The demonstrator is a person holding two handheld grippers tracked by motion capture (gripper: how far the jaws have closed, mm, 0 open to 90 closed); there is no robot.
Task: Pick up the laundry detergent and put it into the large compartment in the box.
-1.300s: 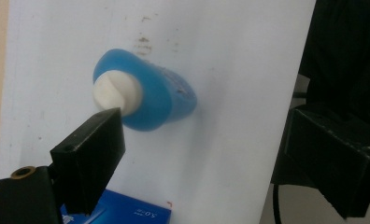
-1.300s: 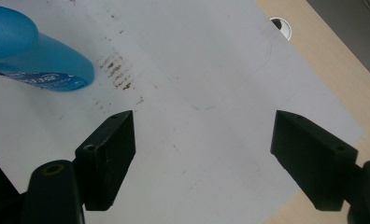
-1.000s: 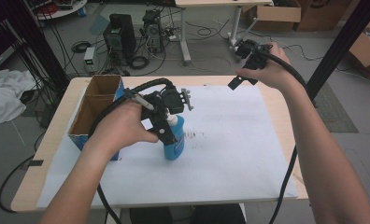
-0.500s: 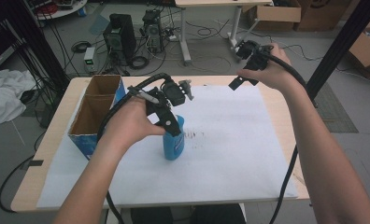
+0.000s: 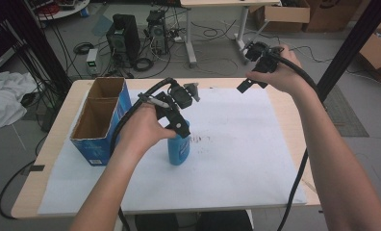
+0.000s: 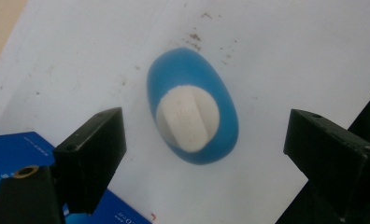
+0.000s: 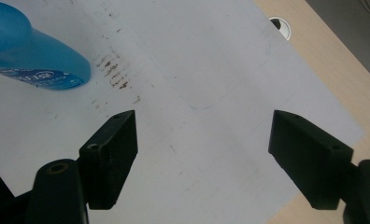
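Observation:
A blue bottle (image 5: 178,149) with a white cap (image 6: 188,117) stands upright on the white paper sheet (image 5: 236,163), near its middle. My left gripper (image 5: 177,124) hovers just above it and points down, open. In the left gripper view the bottle (image 6: 220,102) sits below and between the spread jaws of the left gripper (image 6: 204,133), which do not touch it. My right gripper (image 5: 250,67) is held up over the table's far right, open and holding nothing. The right gripper (image 7: 204,135) looks down on bare paper, with the bottle (image 7: 29,51) at upper left.
An open cardboard box with blue sides (image 5: 99,118) stands at the table's left, close to the bottle; its blue side (image 6: 10,149) shows by the left jaw. Brown stains (image 5: 199,139) mark the paper. A cable hole (image 7: 280,25) sits in the wooden table (image 5: 285,108). Computers and cables lie on the floor beyond.
My left gripper has risen a little from around the bottle's top and stands above it; the bottle has stayed in place. The right gripper has hardly moved.

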